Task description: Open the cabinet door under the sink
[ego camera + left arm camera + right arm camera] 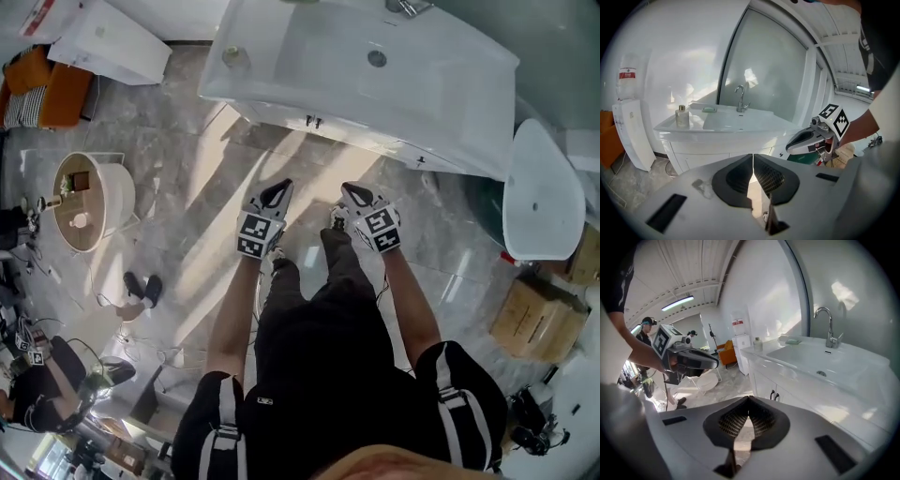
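A white sink vanity (pixel 441 94) stands ahead of me, with a faucet (pixel 740 99) and a basin drain (pixel 377 58). Below the countertop are white cabinet doors (pixel 764 380), all shut, with a pair of small dark handles (pixel 314 121) (pixel 774 394). My left gripper (pixel 280 188) (pixel 753 157) is held in the air short of the cabinet, its jaws shut on nothing. Beside it my right gripper (pixel 352 191) (pixel 749 400) is level with it, also shut and empty. Each gripper shows in the other's view: the right gripper (pixel 808 139) and the left gripper (pixel 691 359).
A soap bottle (pixel 682 116) stands on the counter's left end. A white water dispenser (pixel 631 131) and an orange chair (pixel 42 89) are at the left. A round white stand (pixel 91 200) and slippers (pixel 142 287) are on the floor, cardboard boxes (pixel 539 319) at the right.
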Demonstrator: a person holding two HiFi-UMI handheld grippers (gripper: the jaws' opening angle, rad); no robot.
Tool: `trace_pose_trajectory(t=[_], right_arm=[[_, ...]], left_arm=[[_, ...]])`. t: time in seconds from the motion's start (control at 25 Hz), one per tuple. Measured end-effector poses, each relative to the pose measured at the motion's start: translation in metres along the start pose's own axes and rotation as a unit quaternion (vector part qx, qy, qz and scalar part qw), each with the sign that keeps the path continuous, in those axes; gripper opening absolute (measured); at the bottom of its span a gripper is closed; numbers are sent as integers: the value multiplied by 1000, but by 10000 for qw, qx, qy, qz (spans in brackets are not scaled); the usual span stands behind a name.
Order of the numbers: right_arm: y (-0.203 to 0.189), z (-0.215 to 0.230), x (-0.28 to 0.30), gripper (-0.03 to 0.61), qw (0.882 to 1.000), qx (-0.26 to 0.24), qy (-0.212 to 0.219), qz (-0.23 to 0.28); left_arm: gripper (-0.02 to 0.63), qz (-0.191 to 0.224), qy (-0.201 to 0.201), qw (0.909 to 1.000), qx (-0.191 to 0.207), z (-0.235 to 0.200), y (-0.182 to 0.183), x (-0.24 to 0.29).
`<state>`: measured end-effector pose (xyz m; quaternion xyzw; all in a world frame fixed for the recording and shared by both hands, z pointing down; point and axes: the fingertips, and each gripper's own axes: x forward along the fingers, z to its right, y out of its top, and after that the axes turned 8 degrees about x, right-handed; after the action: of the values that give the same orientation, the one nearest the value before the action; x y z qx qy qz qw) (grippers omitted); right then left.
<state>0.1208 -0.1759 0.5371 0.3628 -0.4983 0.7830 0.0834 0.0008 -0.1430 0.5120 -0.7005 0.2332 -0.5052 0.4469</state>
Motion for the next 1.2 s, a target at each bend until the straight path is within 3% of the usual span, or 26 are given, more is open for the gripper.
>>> trace_pose_trajectory(t=[0.24,0.56,0.8,1.08,1.2], right_arm=[[-36,46,47,58,9993,295,-243,-57],[-87,68,85,58,9994,186,-130,-243],[-129,80,105,60,9986,182,-14,-491],[-147,102,105,58,9982,293,-10,-523],[-159,101,108,58,9974,348,-6,-623]], left_arm=[[17,5,13,10000,-47,-33,-38,71],[17,-135,-68,9998,128,-57,-100,162],[17,-70,150,9998,51,-85,-124,215],[20,-273,517,9982,121,-102,-135,266],[80,-363,668,9971,19,-116,-145,282]])
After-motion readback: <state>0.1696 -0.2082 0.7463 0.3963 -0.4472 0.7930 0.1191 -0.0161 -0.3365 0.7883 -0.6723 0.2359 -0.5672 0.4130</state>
